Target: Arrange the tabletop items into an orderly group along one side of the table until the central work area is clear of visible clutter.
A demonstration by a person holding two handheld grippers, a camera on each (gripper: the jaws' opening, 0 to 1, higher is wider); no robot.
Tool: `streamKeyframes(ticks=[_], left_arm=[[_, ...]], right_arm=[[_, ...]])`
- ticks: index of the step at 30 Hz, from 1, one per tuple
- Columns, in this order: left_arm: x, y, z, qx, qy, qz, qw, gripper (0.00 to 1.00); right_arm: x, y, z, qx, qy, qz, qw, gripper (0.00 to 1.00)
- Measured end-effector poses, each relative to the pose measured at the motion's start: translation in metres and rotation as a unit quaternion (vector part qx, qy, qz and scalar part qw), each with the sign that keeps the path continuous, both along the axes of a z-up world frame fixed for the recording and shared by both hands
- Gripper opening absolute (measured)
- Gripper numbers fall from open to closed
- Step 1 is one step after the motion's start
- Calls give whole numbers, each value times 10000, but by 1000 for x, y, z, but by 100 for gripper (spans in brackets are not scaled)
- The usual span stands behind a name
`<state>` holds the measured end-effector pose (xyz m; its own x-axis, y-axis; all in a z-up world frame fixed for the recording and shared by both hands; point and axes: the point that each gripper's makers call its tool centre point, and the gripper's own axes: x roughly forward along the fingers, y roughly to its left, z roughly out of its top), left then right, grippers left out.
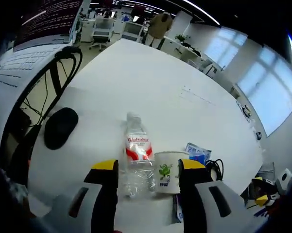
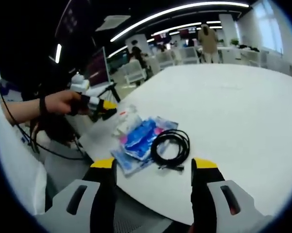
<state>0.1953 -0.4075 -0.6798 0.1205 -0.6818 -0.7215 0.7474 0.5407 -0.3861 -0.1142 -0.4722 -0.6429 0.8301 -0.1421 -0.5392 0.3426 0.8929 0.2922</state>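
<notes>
A clear water bottle (image 1: pixel 136 158) with a red label lies on the white table (image 1: pixel 150 82), its base between my left gripper's (image 1: pixel 148 167) open jaws. A paper cup (image 1: pixel 167 178) with a green cartoon stands just inside the right jaw, beside the bottle. Blue packets (image 1: pixel 197 153) and a black coiled cable (image 1: pixel 214 167) lie right of the cup. In the right gripper view, my right gripper (image 2: pixel 154 164) hangs open near the table edge, the coiled cable (image 2: pixel 171 148) just beyond its jaws and the blue packets (image 2: pixel 141 138) left of it. The left gripper (image 2: pixel 99 107), held by a hand (image 2: pixel 63 103), reaches in from the left.
A black mouse (image 1: pixel 60 127) lies left of the bottle, with a white keyboard (image 1: pixel 19 68) and a monitor (image 1: pixel 48 17) farther left. Black wires (image 1: pixel 43 97) loop by the table's left edge. A person (image 1: pixel 160 26) stands beyond the far end.
</notes>
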Motion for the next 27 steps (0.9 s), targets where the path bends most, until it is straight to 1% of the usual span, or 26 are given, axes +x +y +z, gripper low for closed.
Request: streamKeyframes(ticks=[5,9,12,15,22,24,27], left_arm=[[11,-10,-7,96,35,41,9999,50],[18,-19,-16,180,132,77,9997,50],[18,-24,-23,295,174,5,9994,50],[18,-28,-29,424,230,-37,9988,50],[19,-34,-43,694,354,-113,9969,49],[20,-36,-46,769,329,-153,9964,50],[19,-39,-53,954,377,-217,9945,49]], right_arm=[[-1,0,-1,-31,82,111,9999,64],[-2,0,-1,-27,105,136,9998,67],[-3,3,-1,-44,147,226,9996,69],[-5,5,-2,-65,212,283,9994,69],[-11,8,-7,-9,291,292,9992,69],[-12,9,-7,4,322,298,9990,69],[-13,9,-8,39,332,274,9991,69]])
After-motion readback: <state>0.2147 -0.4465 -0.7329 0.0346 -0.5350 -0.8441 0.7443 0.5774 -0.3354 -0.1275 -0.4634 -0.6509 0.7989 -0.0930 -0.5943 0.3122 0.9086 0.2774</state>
